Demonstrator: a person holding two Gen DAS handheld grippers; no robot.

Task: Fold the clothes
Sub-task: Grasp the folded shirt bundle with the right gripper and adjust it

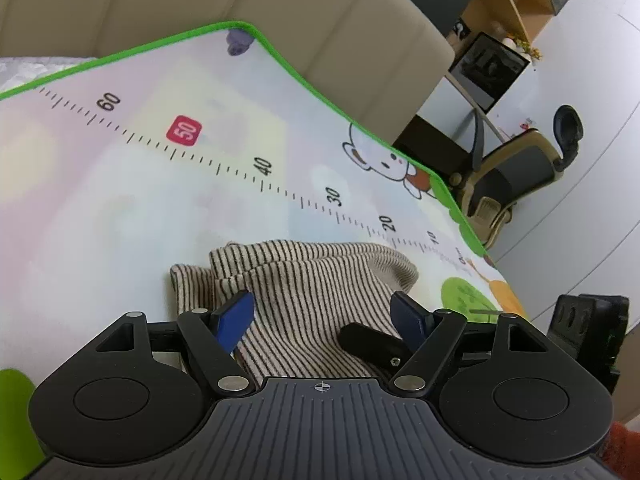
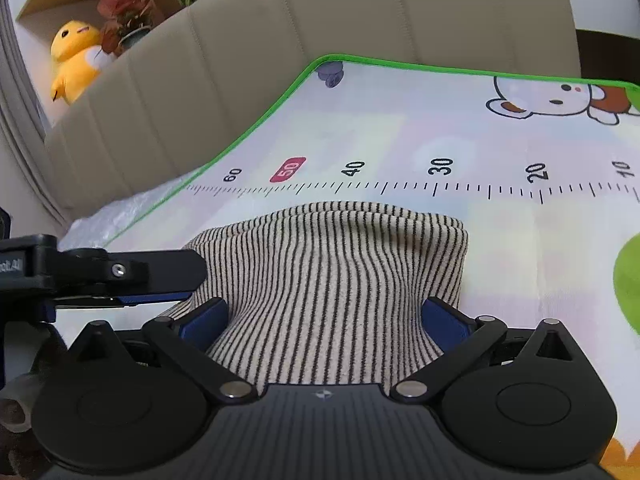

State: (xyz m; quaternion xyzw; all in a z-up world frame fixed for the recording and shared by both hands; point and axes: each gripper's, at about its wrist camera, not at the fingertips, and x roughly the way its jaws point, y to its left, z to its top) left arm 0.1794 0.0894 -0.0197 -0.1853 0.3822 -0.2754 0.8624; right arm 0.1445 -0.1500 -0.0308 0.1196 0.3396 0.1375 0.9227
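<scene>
A beige garment with thin dark stripes (image 2: 332, 264) lies folded into a compact block on the play mat (image 2: 400, 128); it also shows in the left wrist view (image 1: 304, 280), with a rumpled fold at its left end. My left gripper (image 1: 324, 316) is open, its blue pads wide apart over the near part of the cloth. My right gripper (image 2: 324, 320) is open too, its pads straddling the garment's near edge. One black finger of the right gripper (image 1: 372, 342) rests over the cloth between the left pads. A left gripper finger (image 2: 160, 272) reaches in over the garment's left corner.
The mat has a green border (image 1: 312, 80), a printed ruler (image 2: 440, 188) and cartoon animals. A beige padded headboard (image 2: 280, 40) rises behind it. A yellow plush toy (image 2: 74, 60) and potted plants sit on a shelf. An office chair (image 1: 520, 172) stands off the mat's right side.
</scene>
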